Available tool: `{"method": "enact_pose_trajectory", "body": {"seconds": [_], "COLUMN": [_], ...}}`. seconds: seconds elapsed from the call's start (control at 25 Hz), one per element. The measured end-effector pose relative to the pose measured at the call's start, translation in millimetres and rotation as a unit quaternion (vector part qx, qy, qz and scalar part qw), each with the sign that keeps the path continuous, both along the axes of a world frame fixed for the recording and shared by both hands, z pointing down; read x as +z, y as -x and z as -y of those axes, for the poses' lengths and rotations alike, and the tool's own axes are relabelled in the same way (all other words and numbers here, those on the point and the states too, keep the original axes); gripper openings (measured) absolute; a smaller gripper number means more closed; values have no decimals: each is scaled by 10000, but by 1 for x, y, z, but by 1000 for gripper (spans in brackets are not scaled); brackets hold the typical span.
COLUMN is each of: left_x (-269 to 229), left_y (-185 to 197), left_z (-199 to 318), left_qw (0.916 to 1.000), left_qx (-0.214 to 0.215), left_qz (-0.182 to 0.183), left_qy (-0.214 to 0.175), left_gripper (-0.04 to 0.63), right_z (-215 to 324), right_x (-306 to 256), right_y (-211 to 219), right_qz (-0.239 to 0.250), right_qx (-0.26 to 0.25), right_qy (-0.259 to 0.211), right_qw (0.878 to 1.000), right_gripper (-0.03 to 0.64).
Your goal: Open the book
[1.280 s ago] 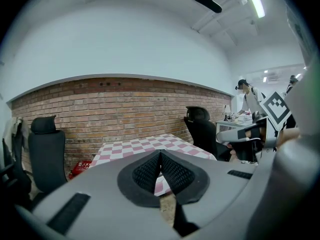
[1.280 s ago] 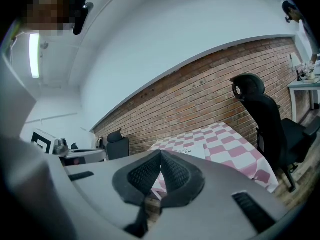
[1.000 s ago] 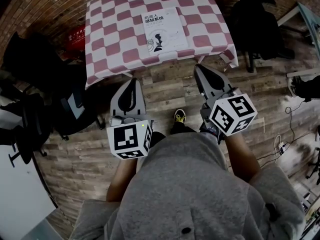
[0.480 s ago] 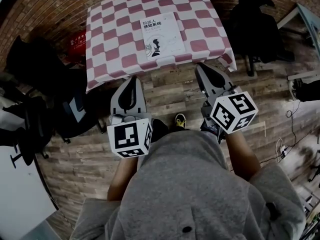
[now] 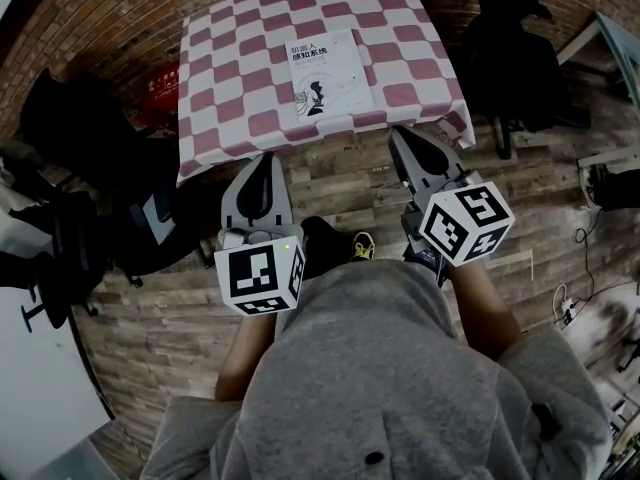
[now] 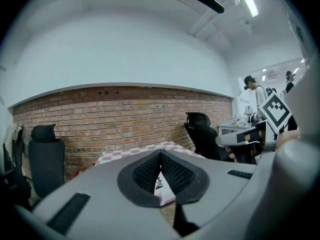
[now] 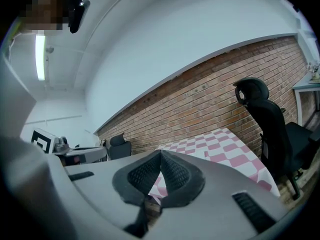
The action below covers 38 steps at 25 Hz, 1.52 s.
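Observation:
A closed white book (image 5: 328,71) with a dark cover figure lies near the front edge of a table under a red-and-white checked cloth (image 5: 230,58). My left gripper (image 5: 266,160) hovers over the wooden floor just short of the table's front edge, left of the book, its jaws shut with nothing in them. My right gripper (image 5: 397,135) is at the front edge to the book's right, also shut and empty. A sliver of the book (image 6: 161,184) shows between the left gripper's (image 6: 160,154) pads. The right gripper (image 7: 160,153) faces the checked cloth (image 7: 220,151).
Black office chairs stand left (image 5: 70,118) and right (image 5: 515,58) of the table. A red box (image 5: 165,83) sits on the floor by the table's left side. A brick wall (image 6: 115,116) runs behind the table. Cables (image 5: 590,208) lie on the floor at right. People stand at desks (image 6: 257,96) far right.
The table and book have shifted slightly in the head view as the head moved. Both grippers stay where they were, still shut.

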<state>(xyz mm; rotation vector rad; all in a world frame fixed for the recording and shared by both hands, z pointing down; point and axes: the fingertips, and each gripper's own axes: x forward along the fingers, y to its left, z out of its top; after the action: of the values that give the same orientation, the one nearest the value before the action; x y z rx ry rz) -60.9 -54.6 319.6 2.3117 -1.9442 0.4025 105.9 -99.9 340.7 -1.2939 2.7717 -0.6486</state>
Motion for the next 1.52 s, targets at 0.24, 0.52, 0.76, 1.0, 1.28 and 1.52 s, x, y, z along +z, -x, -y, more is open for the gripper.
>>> {"method": "enact_pose_trajectory", "body": {"seconds": [0.24,0.52,0.76,1.0,1.28,1.52], "left_x": [-3,-3,6,16,27,39], "left_y": [-1,5,18,31,51,67], "left_z": [5,19,37,62,94,120], "left_qw": [9998,9998,9996,9994,9989,9980], "left_qx": [148,161,186,161,142,182], "left_qz": [-93,-148,-200,-248,-302,-363], "left_qy": [-26,-44,49,153,329,486], "left_gripper": [8,8,8,8,8,8], "right_z": [4,17,33,58,93,124], "right_x": [-6,-4,5,17,36,67], "right_y": [0,6,16,29,45,48], "right_qz": [-24,-96,-174,-268,-481,-777], "right_qx": [39,88,132,114,249,522], "right_qy": [-73,-12,108,240,431,780], "right_qw": [10000,9999,9997,9993,9976,9926], "right_gripper": [25,25,25,25,26,33]}}
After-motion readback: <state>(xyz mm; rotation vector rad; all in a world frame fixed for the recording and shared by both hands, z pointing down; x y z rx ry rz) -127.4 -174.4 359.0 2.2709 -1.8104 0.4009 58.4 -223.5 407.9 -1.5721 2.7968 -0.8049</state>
